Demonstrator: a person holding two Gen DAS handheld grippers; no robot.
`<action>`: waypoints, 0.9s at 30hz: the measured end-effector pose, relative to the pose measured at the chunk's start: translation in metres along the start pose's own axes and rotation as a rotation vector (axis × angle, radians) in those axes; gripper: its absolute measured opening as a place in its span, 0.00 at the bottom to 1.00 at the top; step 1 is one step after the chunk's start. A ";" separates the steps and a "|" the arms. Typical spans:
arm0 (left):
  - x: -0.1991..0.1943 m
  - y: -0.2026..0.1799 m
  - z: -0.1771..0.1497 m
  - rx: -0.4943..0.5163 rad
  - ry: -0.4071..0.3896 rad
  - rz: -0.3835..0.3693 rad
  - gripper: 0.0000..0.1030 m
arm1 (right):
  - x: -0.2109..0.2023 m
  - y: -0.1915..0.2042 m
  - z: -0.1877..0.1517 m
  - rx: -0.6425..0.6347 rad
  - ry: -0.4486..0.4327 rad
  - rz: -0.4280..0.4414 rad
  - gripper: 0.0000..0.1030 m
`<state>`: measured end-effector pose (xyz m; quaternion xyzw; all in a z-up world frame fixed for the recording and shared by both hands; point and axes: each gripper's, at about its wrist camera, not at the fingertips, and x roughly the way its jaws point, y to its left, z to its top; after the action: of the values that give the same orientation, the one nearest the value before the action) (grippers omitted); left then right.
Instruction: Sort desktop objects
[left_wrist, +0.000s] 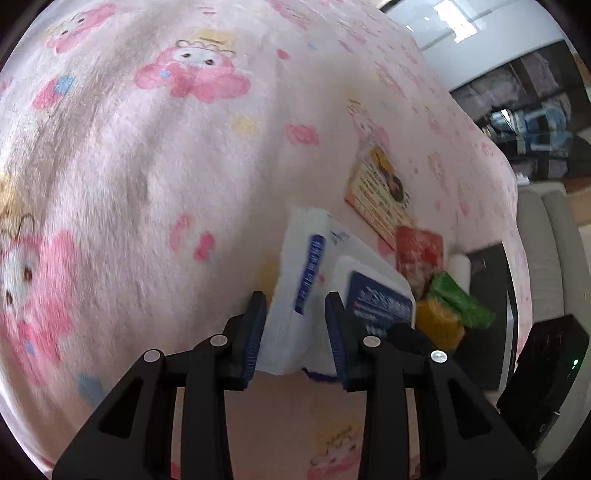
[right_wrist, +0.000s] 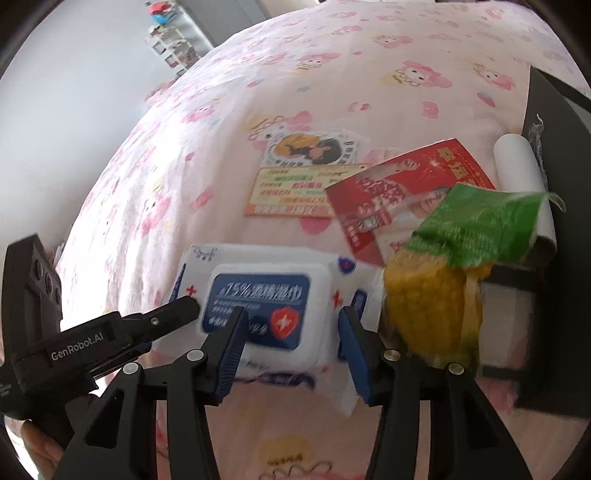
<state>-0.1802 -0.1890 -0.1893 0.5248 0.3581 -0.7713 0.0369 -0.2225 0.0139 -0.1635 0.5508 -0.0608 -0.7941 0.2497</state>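
Black left hand-held gripper (left_wrist: 295, 325) pinches the wipes pack (left_wrist: 306, 266) (tilted); right hand-held gripper (right_wrist: 291, 343) gapes, holding nothing.

1. A home living room: a pink cartoon-print fleece cloth (right_wrist: 295, 110) covers the table.
2. A pale sofa (left_wrist: 546, 251) stands at the right.
3. A far shelf (right_wrist: 173, 48) holds household clutter.
4. Snack packets (right_wrist: 476, 221) lie near the right edge.

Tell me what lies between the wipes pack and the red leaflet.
Only bare pink blanket separates the wipes pack from the red leaflet, seen in the right wrist view.
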 end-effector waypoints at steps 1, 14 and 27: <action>-0.001 -0.002 -0.004 0.013 0.005 0.000 0.30 | -0.004 0.002 -0.004 -0.009 -0.001 0.003 0.45; -0.032 0.002 -0.034 -0.001 -0.002 -0.105 0.30 | -0.058 -0.001 -0.040 -0.046 -0.030 0.026 0.44; 0.003 0.009 -0.016 -0.020 -0.007 0.017 0.27 | -0.003 -0.039 -0.017 0.110 0.064 0.103 0.39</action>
<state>-0.1650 -0.1854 -0.1996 0.5246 0.3615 -0.7692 0.0500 -0.2188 0.0525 -0.1820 0.5848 -0.1245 -0.7576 0.2617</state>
